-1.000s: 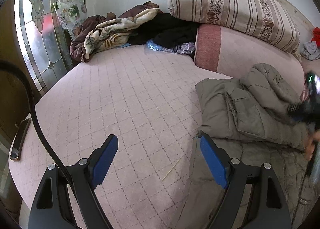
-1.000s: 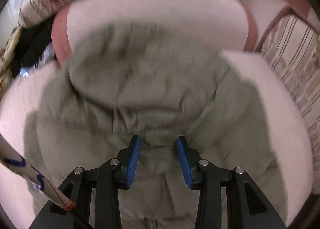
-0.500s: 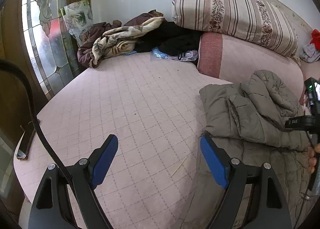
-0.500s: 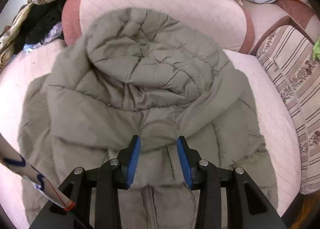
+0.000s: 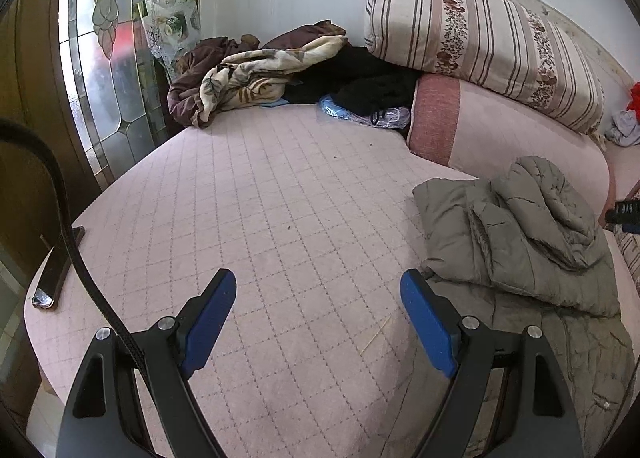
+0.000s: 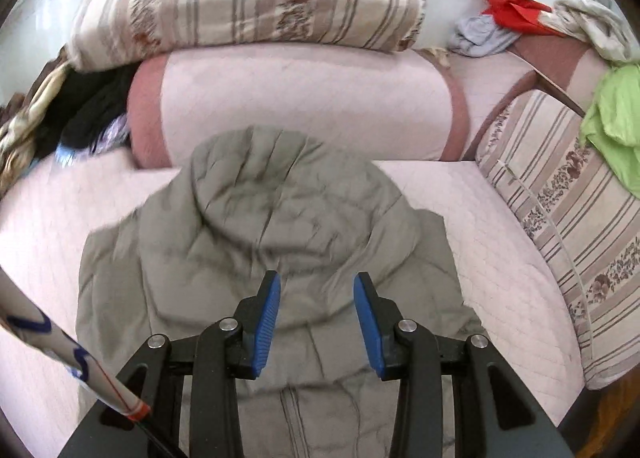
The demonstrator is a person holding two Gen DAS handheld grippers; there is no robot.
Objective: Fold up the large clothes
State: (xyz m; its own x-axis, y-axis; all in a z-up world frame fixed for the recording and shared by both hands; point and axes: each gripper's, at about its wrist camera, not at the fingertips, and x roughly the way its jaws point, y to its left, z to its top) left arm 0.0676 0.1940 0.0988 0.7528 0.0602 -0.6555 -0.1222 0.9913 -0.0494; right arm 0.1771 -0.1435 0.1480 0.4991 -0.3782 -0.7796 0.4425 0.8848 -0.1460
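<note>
Both claws empty above the bed (image 5: pixel 280 218)

The grey padded jacket (image 6: pixel 280 226) is spread flat beneath the right claw (image 6: pixel 316 318), jaws partly apart; it is to the right of the wide-open left claw (image 5: pixel 320 318).

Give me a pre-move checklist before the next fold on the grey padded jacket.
1. Left gripper empty, jaws wide apart over bare bed cover: ok.
2. Right gripper empty, jaws part open above the jacket, nothing between them: ok.
3. Grey hooded jacket lying on the bed, zip side up: ok.
4. Hood flattened: not ok, it is bunched against the pink bolster.
5. Near sleeve laid across the body: ok.
6. Far sleeve folded in: cannot tell.
</note>
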